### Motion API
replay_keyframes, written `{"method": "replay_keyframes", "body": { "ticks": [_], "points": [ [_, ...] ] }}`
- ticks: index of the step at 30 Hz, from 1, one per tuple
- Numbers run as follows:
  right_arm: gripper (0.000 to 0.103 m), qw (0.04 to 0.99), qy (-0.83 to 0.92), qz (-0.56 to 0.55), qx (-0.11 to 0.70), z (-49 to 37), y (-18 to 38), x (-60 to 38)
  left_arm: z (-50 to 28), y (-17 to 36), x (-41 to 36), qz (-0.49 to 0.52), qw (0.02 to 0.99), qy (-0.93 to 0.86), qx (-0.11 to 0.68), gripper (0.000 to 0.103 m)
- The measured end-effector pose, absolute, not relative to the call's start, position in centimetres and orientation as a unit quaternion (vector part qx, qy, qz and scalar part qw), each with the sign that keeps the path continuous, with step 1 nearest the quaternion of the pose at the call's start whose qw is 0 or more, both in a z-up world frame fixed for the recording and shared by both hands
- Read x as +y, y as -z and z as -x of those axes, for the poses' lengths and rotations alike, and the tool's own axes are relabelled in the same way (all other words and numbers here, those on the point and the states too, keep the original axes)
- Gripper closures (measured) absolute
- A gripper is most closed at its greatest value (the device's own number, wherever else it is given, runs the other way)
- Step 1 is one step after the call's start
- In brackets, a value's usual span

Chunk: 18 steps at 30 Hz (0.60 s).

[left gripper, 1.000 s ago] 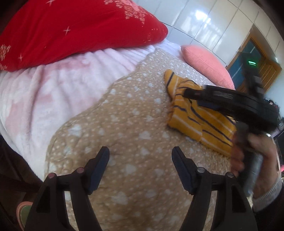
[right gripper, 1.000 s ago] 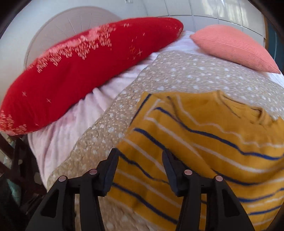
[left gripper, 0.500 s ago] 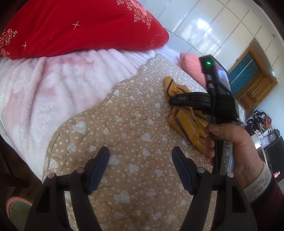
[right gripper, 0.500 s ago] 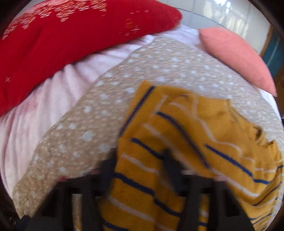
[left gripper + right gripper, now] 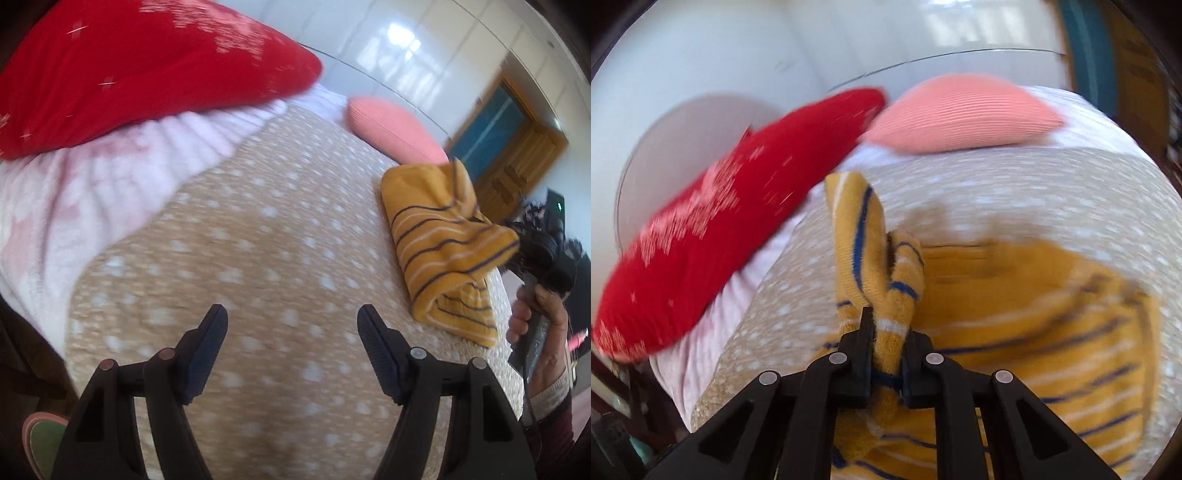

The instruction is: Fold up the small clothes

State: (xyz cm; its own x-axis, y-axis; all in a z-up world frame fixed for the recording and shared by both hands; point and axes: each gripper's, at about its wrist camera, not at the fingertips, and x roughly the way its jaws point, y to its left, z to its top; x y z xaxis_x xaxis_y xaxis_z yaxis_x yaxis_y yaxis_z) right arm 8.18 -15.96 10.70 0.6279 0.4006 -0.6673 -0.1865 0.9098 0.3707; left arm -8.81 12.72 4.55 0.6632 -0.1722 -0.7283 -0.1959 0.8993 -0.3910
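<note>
No readable writing anywhere; right hand-held gripper (image 5: 886,343) was closing, clamping the striped yellow sweater (image 5: 1034,325); left hand-held gripper (image 5: 291,332) gaped empty over the bed (image 5: 258,240).

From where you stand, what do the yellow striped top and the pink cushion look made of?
The yellow striped top looks like soft knit, maybe cotton or wool: fuzzy, matte edges, bunching limply between the closing jaws. The pink cushion looks like ribbed fabric, possibly corduroy: fine parallel ridges, no shine.
</note>
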Motion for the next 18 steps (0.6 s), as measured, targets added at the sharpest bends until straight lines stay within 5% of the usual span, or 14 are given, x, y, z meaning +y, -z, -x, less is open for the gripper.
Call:
{"method": "replay_keyframes", "body": {
  "ticks": [9,18],
  "points": [
    [0.093,0.868,-0.093,-0.278,0.400,-5.2,-4.2,-31.5,5.7,-5.0,4.6,0.166,0.882,0.053,0.437,0.031],
    [0.084,0.881,-0.068,-0.264,0.385,-4.2,-4.2,-34.5,1.9,-6.7,-1.5,0.108,0.887,0.100,0.438,0.031]
  ]
}}
